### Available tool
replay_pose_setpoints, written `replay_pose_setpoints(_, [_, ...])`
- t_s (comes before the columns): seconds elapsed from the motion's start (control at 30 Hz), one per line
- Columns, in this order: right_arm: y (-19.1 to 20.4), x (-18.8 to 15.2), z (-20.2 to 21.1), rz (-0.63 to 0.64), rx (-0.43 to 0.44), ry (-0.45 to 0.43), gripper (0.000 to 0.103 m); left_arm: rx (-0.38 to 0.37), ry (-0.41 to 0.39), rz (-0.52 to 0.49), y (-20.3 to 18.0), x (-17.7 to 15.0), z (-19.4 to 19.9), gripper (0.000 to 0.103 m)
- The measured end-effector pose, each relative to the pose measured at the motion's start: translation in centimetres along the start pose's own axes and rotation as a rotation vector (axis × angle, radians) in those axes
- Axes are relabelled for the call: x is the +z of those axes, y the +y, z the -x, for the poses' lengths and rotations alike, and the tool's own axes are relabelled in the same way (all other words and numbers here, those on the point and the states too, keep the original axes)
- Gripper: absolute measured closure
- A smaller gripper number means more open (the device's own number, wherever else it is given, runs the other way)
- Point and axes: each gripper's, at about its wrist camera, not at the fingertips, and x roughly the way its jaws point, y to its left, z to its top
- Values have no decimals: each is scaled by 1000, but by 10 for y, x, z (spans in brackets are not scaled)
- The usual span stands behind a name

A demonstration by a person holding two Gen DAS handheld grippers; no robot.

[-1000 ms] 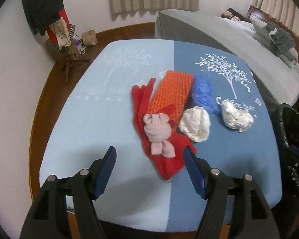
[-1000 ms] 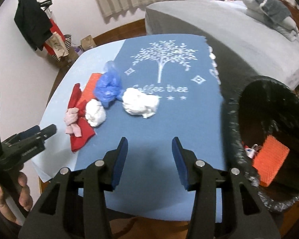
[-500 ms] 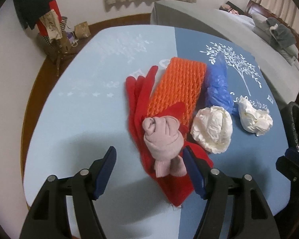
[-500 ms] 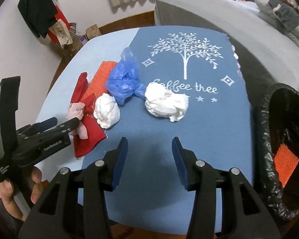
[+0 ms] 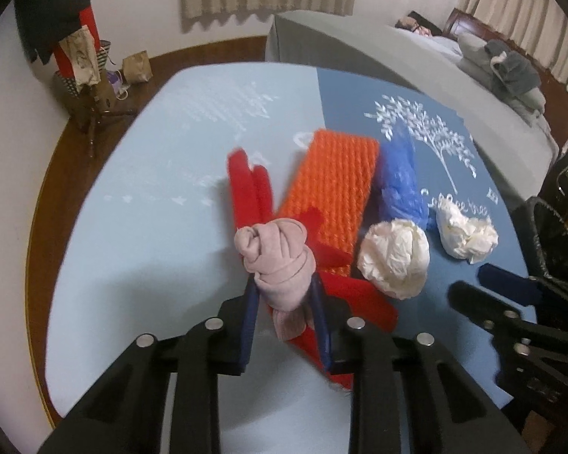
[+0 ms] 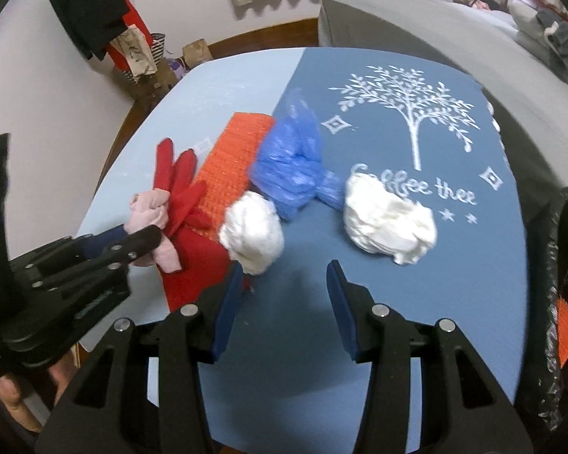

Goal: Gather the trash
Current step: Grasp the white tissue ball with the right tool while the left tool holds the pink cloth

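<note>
My left gripper [image 5: 284, 295] is shut on a knotted pink sock [image 5: 280, 261], which rests on a red glove [image 5: 246, 189] on the table. It also shows in the right wrist view [image 6: 147, 212]. Next to them lie an orange knitted cloth [image 5: 333, 185], a blue plastic bag [image 5: 401, 185], a round white paper wad [image 5: 395, 261] and a second white wad [image 5: 467, 232]. My right gripper [image 6: 284, 287] is open and empty, just short of the round white wad [image 6: 252, 234] and left of the second wad [image 6: 388, 223].
A black bin-bag-lined trash bin [image 6: 564, 302] stands at the table's right edge with an orange piece inside. The blue two-tone tablecloth [image 6: 416, 295] covers the table. A bed [image 5: 416, 64] lies behind, a coat stand [image 5: 79, 56] at far left.
My left gripper moved forward and closed on the pink sock. My right gripper moved forward and left toward the white wads, still open.
</note>
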Motion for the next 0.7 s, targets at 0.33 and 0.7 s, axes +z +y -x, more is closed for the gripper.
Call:
replay_pose_setpoints(0.33, [18, 9, -24, 9, 16, 12, 58, 26, -7, 28, 26, 0, 4, 76])
replay_pose_setpoints(0.7, [20, 17, -49, 15, 11, 47, 81, 19, 31, 47, 34, -15, -10, 76])
